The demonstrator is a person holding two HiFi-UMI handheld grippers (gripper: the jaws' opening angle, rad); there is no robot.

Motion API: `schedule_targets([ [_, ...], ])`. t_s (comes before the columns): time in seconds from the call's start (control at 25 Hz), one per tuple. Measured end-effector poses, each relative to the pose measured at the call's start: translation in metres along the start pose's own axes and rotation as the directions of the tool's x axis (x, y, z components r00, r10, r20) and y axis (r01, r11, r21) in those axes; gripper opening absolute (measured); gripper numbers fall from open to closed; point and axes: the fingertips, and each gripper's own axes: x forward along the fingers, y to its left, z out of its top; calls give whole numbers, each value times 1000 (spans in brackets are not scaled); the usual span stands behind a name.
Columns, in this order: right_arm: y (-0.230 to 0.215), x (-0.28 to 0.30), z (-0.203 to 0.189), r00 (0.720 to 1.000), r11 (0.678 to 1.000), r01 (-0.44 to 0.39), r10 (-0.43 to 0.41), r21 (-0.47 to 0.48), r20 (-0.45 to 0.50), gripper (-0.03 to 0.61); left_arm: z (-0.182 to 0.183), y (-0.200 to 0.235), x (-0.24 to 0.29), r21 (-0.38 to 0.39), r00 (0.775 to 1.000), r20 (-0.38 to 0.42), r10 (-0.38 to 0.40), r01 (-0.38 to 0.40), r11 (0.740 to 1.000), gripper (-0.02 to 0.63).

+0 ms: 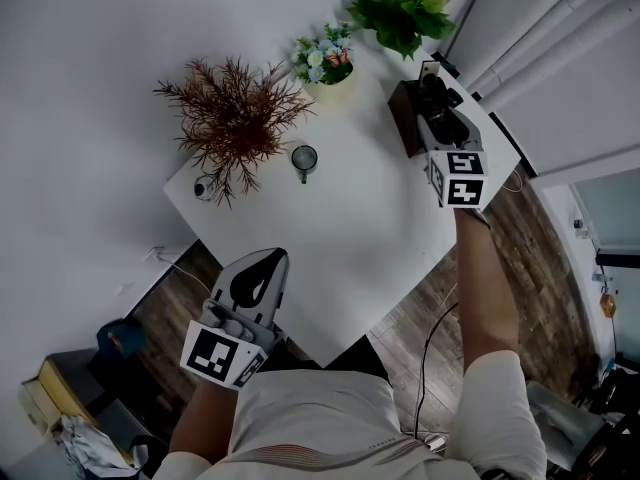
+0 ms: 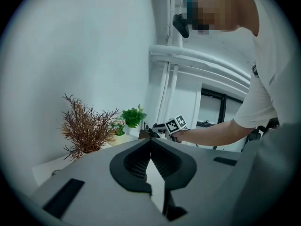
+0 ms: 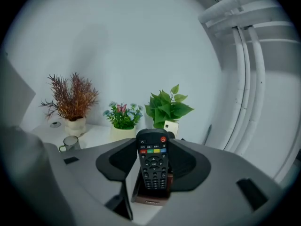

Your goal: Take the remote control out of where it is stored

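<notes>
left gripper [image 1: 278, 260]: at the near edge of the tabletop [image 1: 350, 228], fingers closed tip to tip, empty. right gripper [image 3: 153, 145]: at the far right edge, fingers open on either side of the remote control [image 3: 153, 166], which stands upright in its brown holder [image 3: 151, 197].
</notes>
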Motion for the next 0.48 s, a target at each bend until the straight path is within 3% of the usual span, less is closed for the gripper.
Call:
schedule_targets([
  [0.24, 16, -58, 48, 993, 999, -37, 33, 38, 110, 213, 9, -2, -5, 12, 1000, 20, -12, 12, 1000, 8],
  [0.36, 39, -84, 53, 992, 994, -109, 107, 25, 60, 213, 13, -2, -9, 15, 999, 33, -18, 17, 1000, 8],
  [0.48, 72, -103, 41, 977, 979, -202, 203, 17, -59, 212, 15, 0, -15, 16, 999, 40, -22, 22, 1000, 9],
])
